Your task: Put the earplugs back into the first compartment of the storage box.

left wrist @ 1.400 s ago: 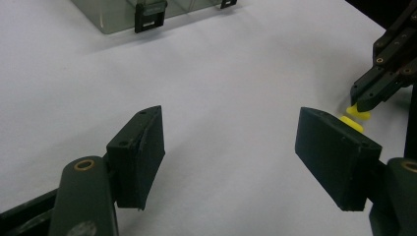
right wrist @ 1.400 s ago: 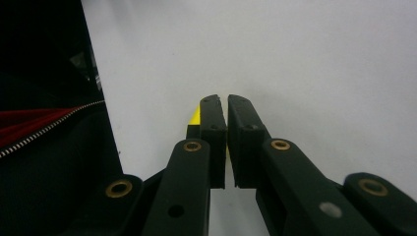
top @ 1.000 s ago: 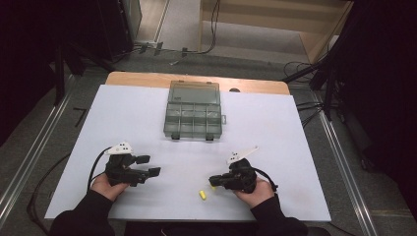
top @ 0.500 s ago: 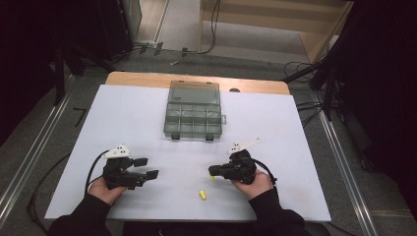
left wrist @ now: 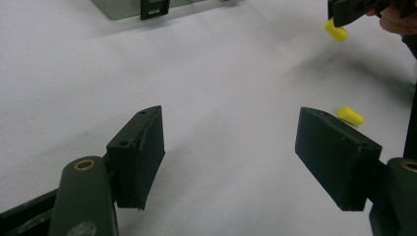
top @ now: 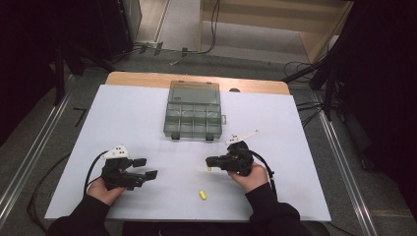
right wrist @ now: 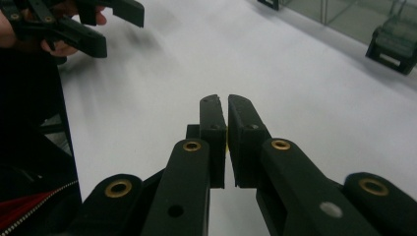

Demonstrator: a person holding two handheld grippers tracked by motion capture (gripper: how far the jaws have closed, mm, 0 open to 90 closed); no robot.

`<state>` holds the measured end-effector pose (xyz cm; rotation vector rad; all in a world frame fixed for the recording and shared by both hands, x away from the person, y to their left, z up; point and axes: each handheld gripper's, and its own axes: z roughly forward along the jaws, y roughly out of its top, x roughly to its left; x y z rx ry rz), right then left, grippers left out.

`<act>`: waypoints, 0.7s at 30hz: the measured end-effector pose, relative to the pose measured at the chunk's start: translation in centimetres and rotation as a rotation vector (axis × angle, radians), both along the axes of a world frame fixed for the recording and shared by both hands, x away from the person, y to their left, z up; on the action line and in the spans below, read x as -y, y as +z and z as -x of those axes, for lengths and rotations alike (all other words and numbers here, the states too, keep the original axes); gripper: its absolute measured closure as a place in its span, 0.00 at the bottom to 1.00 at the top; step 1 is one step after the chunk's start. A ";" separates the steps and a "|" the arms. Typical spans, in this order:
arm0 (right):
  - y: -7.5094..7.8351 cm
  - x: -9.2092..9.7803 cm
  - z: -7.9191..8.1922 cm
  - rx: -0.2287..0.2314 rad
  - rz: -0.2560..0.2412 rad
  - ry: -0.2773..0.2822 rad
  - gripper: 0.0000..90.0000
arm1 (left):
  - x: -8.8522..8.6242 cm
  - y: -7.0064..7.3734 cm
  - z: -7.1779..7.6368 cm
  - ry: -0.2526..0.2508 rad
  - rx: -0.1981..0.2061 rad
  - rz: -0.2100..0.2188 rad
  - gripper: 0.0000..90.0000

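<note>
**Right gripper holds one yellow piece; second piece lies loose**

Right gripper (top: 210,162), high view: sits at about 5 o'clock on the white tabletop (top: 295,147), pointing toward 9 o'clock. Jaws clenched on a small yellow piece (top: 208,168), which pokes out below the tips. In the right gripper view the jaws stand nearly together, a sliver of yellow (right wrist: 226,145) just visible in the slit between them. In the left gripper view the same piece (left wrist: 335,31) hangs from the far gripper's tips at 1 o'clock, clear of the surface.

Second yellow piece (top: 201,195): lies free on the tabletop at 6 o'clock, near the front edge, apart from both grippers. Left gripper view shows it (left wrist: 350,115) just beyond the right-hand jaw, flat on the surface.

Left gripper (top: 147,167): at about 7 o'clock, pointing toward 3 o'clock. Jaws released, set wide, nothing between them.

Clear compartment box (top: 193,110): at 12 o'clock, lid up, well apart from both grippers. Compartment contents too small to tell.
</note>
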<state>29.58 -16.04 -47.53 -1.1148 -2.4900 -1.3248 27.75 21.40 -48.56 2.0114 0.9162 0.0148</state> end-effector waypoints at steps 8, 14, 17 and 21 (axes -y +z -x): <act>0.7 -0.9 -1.8 0.010 -0.016 -0.011 0.93 | 0.1 0.0 -0.1 -0.008 0.001 -0.004 0.30; 1.4 -1.6 -3.0 0.015 -0.018 -0.012 0.93 | 0.2 0.0 -0.2 -0.010 0.001 0.000 0.30; 1.7 -1.9 -3.5 0.020 -0.022 -0.014 0.93 | 0.2 0.0 -0.2 -0.013 0.002 -0.005 0.30; 1.9 -2.2 -4.2 0.017 -0.013 -0.017 0.93 | 0.3 -0.1 -0.3 -0.008 -0.001 0.002 0.30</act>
